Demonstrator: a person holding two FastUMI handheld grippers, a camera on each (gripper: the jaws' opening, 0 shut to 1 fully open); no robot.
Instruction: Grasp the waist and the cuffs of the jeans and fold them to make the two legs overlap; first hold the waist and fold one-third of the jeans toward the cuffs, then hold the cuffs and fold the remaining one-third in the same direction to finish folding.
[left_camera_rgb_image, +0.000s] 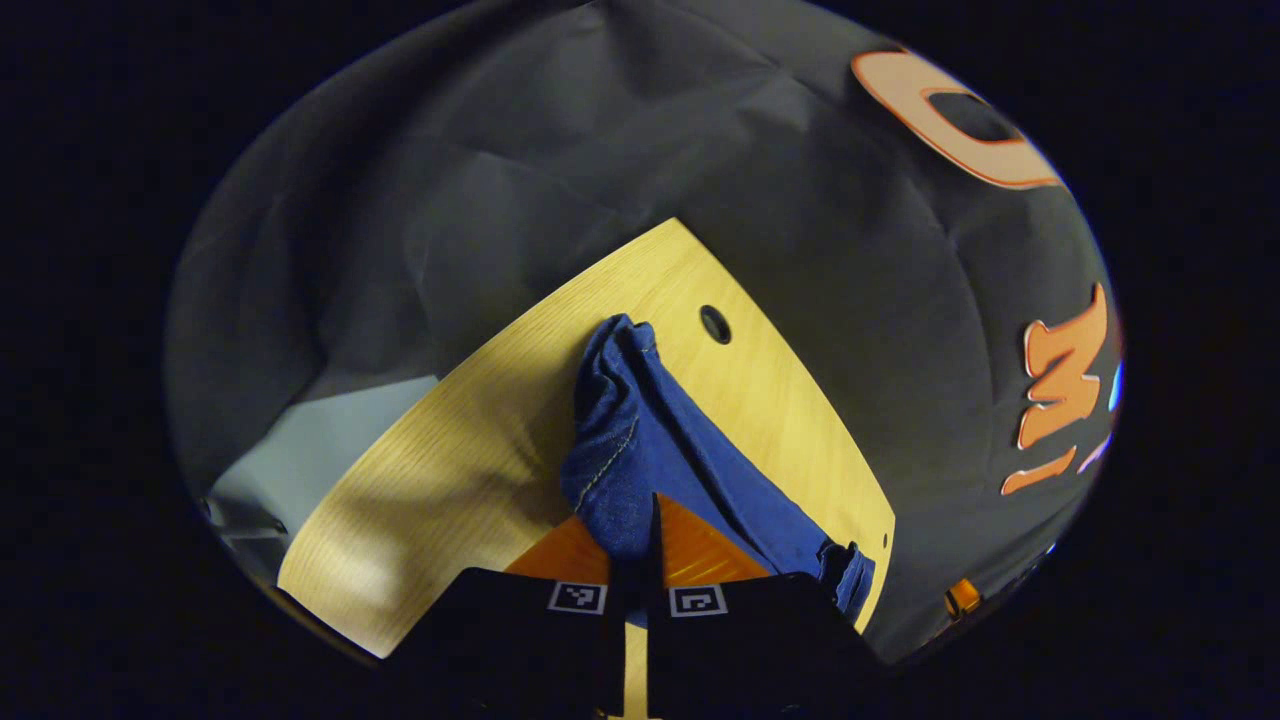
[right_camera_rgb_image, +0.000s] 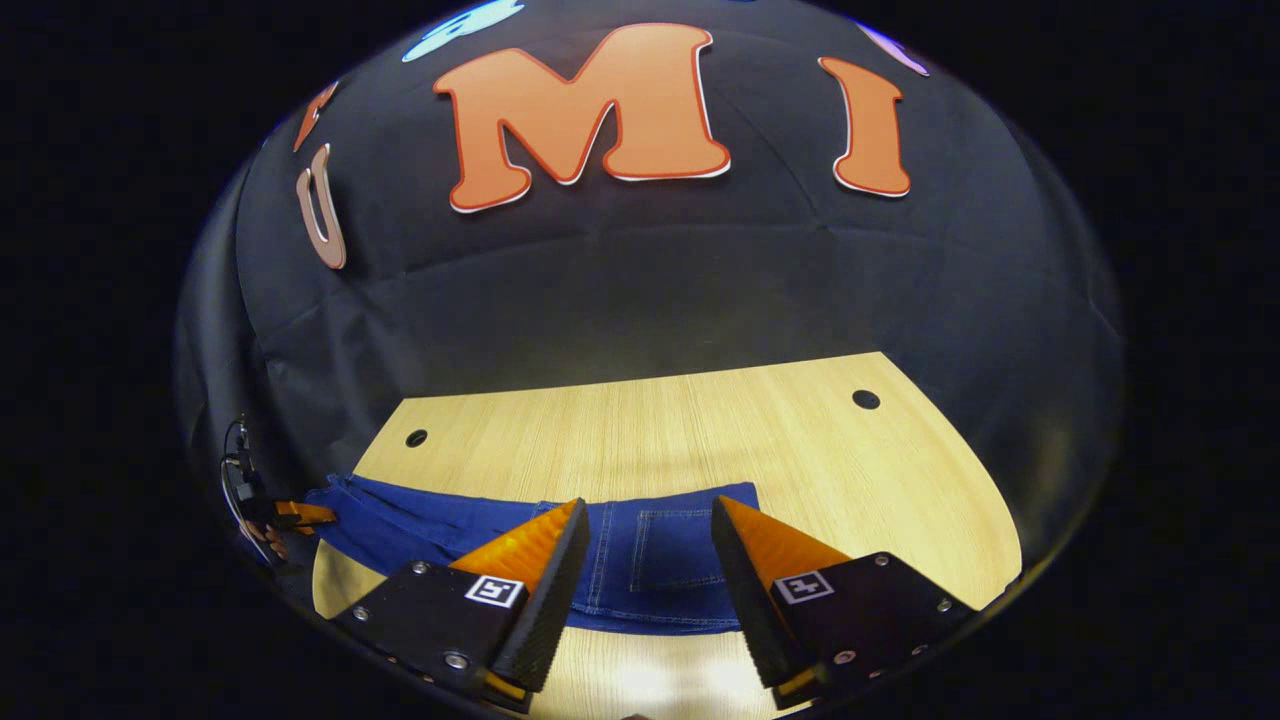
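The jeans (right_camera_rgb_image: 640, 560) are laid flat on the bench (right_camera_rgb_image: 700, 430) near its front edge. In the right gripper view, the waist end is framed between the parted fingers (right_camera_rgb_image: 530, 560).

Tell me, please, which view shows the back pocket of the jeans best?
The right gripper view: the back pocket lies flat and stitched between the open right gripper fingers. The left gripper view shows the jeans bunched, pinched by the left gripper, with no pocket discernible.

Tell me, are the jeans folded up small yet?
Not yet. The jeans lie long across the table; the left gripper pinches one end.
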